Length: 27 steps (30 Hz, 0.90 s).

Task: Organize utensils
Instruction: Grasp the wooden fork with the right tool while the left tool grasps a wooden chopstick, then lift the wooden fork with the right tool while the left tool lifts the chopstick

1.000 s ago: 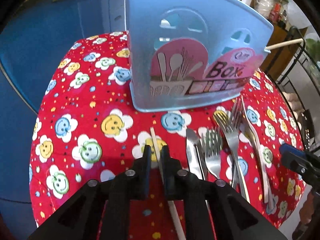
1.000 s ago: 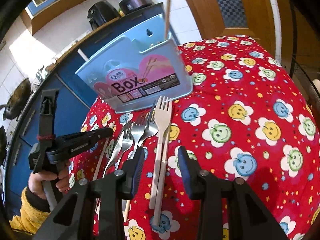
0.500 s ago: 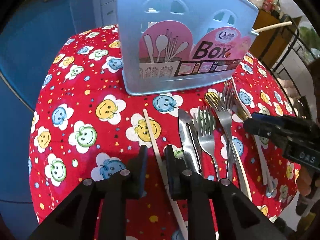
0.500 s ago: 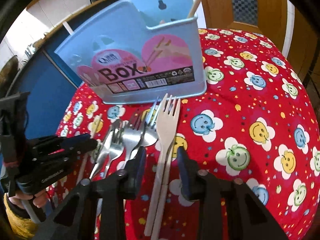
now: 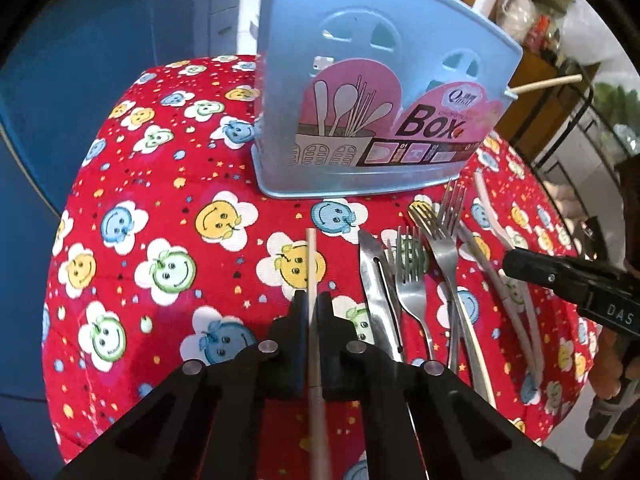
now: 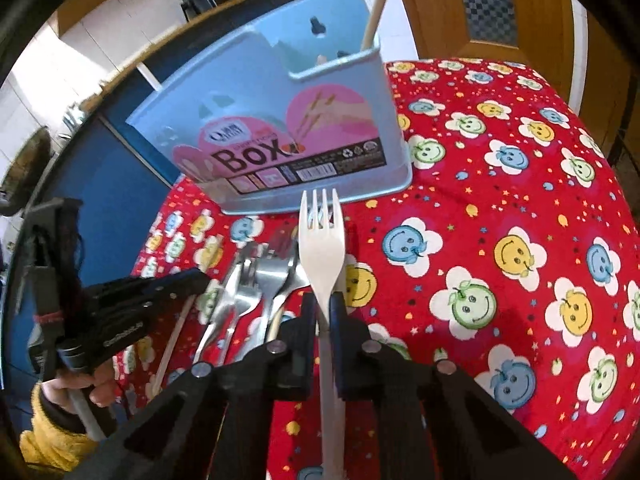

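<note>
Both tools have clamped down since a second ago: each pair of jaws stood apart around its utensil, and now each pinches it.

From the left wrist view, the left tool (image 5: 311, 300) is closed tight on a wooden chopstick (image 5: 311, 256), whose tip pokes out ahead over the red smiley-flower cloth (image 5: 160, 208) covering the worktop. Just to the right lie a steel knife (image 5: 374, 280) and steel forks (image 5: 444, 240) side by side, then white plastic cutlery (image 5: 516, 304) further right. Beyond them stands the blue utensil box (image 5: 360, 72), upright, with another chopstick (image 5: 548, 83) sticking out of its right end. The right tool (image 5: 516, 262) reaches in from the right edge, over the white cutlery.

From the right wrist view, the right tool (image 6: 323, 304) is shut on the neck of a white plastic fork (image 6: 322, 244), tines pointing toward the utensil box (image 6: 256, 120), nearly at its base. The steel forks (image 6: 264, 276) lie bunched just left of it. Further left, the left tool (image 6: 184, 280) angles in low over the cloth (image 6: 500, 200), a hand (image 6: 80, 392) in a yellow sleeve (image 6: 48, 444) gripping its handle, and the chopstick (image 6: 172, 344) runs beneath it.
</note>
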Tool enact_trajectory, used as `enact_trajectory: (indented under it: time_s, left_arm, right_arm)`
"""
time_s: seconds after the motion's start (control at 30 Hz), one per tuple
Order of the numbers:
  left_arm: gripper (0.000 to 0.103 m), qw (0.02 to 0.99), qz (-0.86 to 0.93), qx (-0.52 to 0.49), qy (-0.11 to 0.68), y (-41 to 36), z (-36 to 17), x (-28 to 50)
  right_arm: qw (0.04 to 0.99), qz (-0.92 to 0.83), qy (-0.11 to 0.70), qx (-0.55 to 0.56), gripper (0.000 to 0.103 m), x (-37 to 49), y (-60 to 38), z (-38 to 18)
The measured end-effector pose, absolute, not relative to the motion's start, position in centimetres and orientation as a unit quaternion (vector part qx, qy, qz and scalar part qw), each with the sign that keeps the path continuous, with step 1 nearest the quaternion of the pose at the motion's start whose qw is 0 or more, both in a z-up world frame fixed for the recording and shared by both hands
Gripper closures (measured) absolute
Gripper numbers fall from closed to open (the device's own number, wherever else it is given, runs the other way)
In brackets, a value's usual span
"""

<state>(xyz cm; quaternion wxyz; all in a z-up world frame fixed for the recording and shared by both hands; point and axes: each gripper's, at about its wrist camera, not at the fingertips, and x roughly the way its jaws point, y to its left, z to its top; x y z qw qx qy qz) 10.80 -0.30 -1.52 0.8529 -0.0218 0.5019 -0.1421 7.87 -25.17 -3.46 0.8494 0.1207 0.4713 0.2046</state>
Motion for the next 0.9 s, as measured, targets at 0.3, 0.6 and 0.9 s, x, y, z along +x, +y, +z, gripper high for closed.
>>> enact_trajectory:
  time_s: [0.3,0.6,0.9]
  left_arm:
    - [0.099,0.872,-0.148,-0.066,0.461,0.9,-0.1,8.0]
    - [0.099,0.894,-0.162,-0.084,0.410,1.1,2.7,5.8]
    - [0.099,0.924,-0.174,-0.084,0.330,1.1,6.5,3.2]
  right_arm:
    - [0.860,0.221,0.434,0.151,0.095,5.7,-25.9,-2.3]
    - [0.875,0.243,0.382,0.171,0.095,3.7,-26.4,-0.7]
    - [0.900,0.246,0.322,0.162,0.095,1.9,-26.5,1.7]
